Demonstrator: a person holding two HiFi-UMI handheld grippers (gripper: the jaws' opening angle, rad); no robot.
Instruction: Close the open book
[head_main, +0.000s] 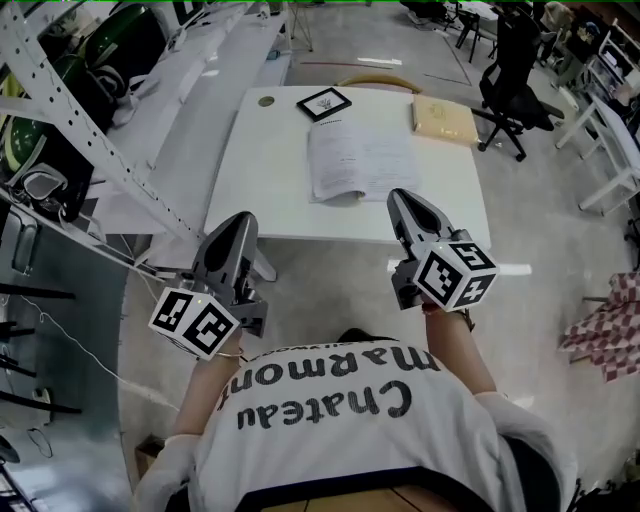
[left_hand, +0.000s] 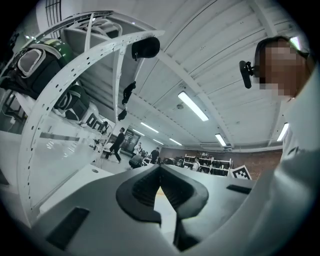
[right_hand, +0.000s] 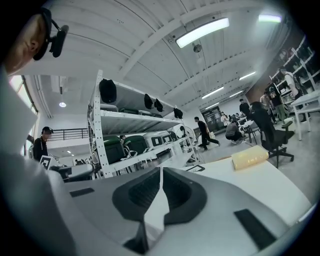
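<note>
Open book (head_main: 360, 160) lies flat on the table (head_main: 250, 190), white pages up; left tongs (head_main: 240, 222), right tongs (head_main: 400, 200) clenched, empty.

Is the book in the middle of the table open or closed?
Open. The book lies flat on the white table, printed pages facing up, with no cover over them.

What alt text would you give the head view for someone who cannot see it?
Seen from above, a person holds a left tool and a right tool, both shut, pointed toward a white table where an open book lies untouched. A tan pad and a framed marker card lie at the table's far side.
</note>
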